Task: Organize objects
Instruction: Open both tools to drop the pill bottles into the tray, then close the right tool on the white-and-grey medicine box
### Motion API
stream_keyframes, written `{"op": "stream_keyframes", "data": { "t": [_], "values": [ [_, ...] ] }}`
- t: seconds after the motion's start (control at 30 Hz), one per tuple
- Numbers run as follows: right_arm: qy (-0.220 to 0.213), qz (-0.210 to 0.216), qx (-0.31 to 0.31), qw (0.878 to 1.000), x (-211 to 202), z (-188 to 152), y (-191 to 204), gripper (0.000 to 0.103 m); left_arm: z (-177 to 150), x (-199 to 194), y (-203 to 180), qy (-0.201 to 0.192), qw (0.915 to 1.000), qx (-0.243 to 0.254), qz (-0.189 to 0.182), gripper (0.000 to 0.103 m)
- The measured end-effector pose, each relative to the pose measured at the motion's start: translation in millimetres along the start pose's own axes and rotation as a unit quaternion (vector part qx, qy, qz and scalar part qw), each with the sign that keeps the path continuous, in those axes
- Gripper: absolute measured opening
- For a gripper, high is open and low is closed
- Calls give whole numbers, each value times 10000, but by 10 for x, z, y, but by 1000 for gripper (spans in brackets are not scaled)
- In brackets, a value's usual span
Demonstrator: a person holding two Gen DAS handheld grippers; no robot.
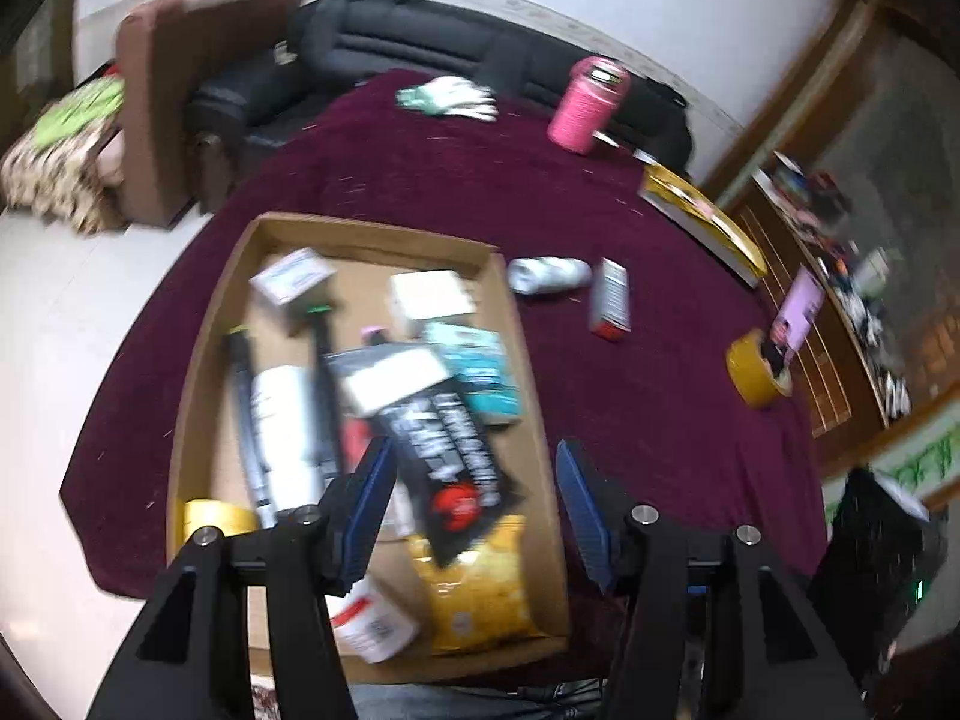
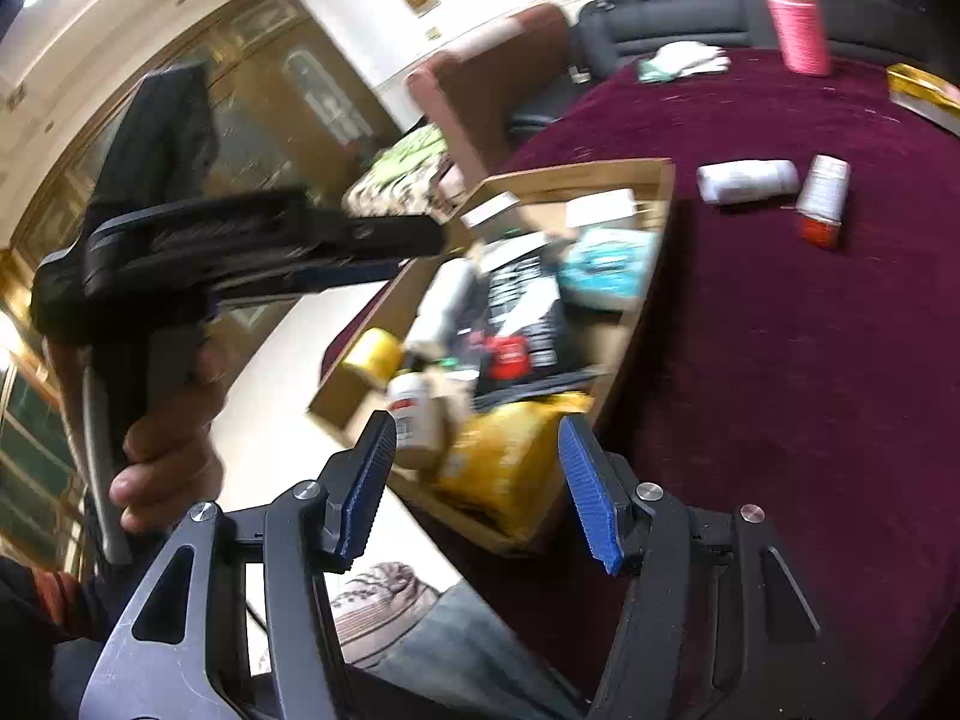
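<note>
A cardboard box [image 1: 528,324] sits on the maroon tablecloth [image 1: 420,174], holding several items: a black packet [image 1: 444,450], a yellow bag [image 1: 480,588], a teal box [image 1: 474,372], a white bottle [image 1: 282,420] and a yellow tape roll [image 1: 216,516]. My left gripper [image 1: 474,468] is open and empty above the box's near end. My right gripper [image 2: 477,438] is open and empty above the box's [image 2: 654,276] near corner, over the yellow bag [image 2: 510,456]. The left gripper also shows in the right wrist view [image 2: 438,234], held over the box's left side.
On the cloth right of the box lie a white bottle [image 1: 549,275], a white-and-red box [image 1: 611,300], a yellow tape roll [image 1: 756,372], a yellow book [image 1: 702,216], a pink bottle [image 1: 588,102] and white gloves [image 1: 450,97]. A black sofa [image 1: 390,54] stands behind.
</note>
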State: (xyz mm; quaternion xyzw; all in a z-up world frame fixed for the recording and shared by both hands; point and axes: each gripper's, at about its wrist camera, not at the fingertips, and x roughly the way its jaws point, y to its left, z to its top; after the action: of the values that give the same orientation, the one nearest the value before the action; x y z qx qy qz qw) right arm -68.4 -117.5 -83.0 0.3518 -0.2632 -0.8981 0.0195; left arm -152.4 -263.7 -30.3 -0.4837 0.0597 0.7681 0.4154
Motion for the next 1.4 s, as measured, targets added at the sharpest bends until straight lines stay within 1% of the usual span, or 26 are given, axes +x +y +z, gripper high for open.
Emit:
{"op": "stream_keyframes", "data": {
  "t": [0.07, 0.17, 0.27, 0.43, 0.5, 0.53, 0.63, 0.7, 0.77, 0.83, 0.9, 0.97, 1.0, 1.03, 1.1, 1.13, 1.17, 1.2, 1.23, 1.27, 1.3, 1.33, 1.4],
  "values": [
    [-155, -254, 274, 9992, -142, -26, -199, 57, 11, 55, -166, 50, 9999, 154, 3, 56],
    [-266, -340, 684, 9967, -222, 17, -491, 57, 44, 132, -358, 120, 9992, 378, -39, 56],
    [-340, -621, 855, 9938, -296, 88, -689, 57, 108, 222, -492, 159, 9983, 554, 13, 56],
    [-380, -849, 1233, 9880, -346, 304, -1013, 57, 265, 394, -633, 225, 9972, 715, 33, 56],
    [-387, -1045, 1238, 9860, -282, 425, -1103, 57, 325, 463, -655, 263, 9970, 724, 5, 56],
    [-324, -1205, 1345, 9830, -233, 506, -1184, 57, 359, 514, -659, 307, 9969, 724, 1, 56],
    [-274, -1305, 1461, 9803, -119, 680, -1341, 57, 446, 615, -648, 346, 9968, 718, 44, 56],
    [-221, -1537, 1440, 9773, -19, 822, -1440, 57, 492, 659, -631, 369, 9969, 700, -3, 56],
    [-152, -1638, 1399, 9764, 83, 984, -1541, 57, 545, 712, -605, 390, 9966, 718, 74, 56],
    [-58, -1830, 1388, 9732, 177, 1115, -1617, 57, 604, 755, -571, 397, 9968, 694, 66, 56],
    [-13, -1877, 1372, 9726, 284, 1260, -1679, 57, 665, 800, -538, 415, 9971, 627, 131, 56],
    [42, -2151, 1376, 9668, 400, 1383, -1769, 57, 721, 829, -517, 417, 9973, 591, 105, 56],
    [64, -2200, 1445, 9647, 464, 1437, -1838, 57, 736, 845, -514, 433, 9973, 579, 118, 56],
    [114, -2200, 1514, 9636, 532, 1477, -1902, 57, 750, 870, -508, 458, 9973, 552, 142, 56],
    [184, -2496, 1525, 9561, 664, 1522, -2004, 57, 745, 914, -520, 530, 9969, 563, 146, 56],
    [232, -2578, 1526, 9538, 721, 1518, -2050, 57, 745, 937, -539, 580, 9964, 592, 159, 56],
    [291, -2552, 1606, 9530, 755, 1488, -2093, 57, 750, 944, -561, 582, 9962, 627, 167, 56],
    [212, -2629, 1517, 9526, 740, 1484, -2062, 57, 752, 949, -584, 578, 9958, 681, 185, 56],
    [242, -2797, 1371, 9499, 744, 1482, -2031, 52, 759, 960, -611, 582, 9953, 743, 208, 56],
    [285, -2769, 1313, 9515, 745, 1471, -2017, 47, 772, 976, -639, 582, 9948, 799, 235, 56],
    [357, -2673, 1358, 9533, 737, 1455, -2029, 37, 786, 993, -655, 599, 9945, 820, 265, 56],
    [346, -2673, 1381, 9530, 687, 1417, -2037, 31, 809, 1021, -679, 632, 9940, 847, 284, 56],
    [374, -2639, 1418, 9533, 610, 1368, -2060, 27, 852, 1060, -728, 650, 9929, 943, 306, 56]
  ]
}}
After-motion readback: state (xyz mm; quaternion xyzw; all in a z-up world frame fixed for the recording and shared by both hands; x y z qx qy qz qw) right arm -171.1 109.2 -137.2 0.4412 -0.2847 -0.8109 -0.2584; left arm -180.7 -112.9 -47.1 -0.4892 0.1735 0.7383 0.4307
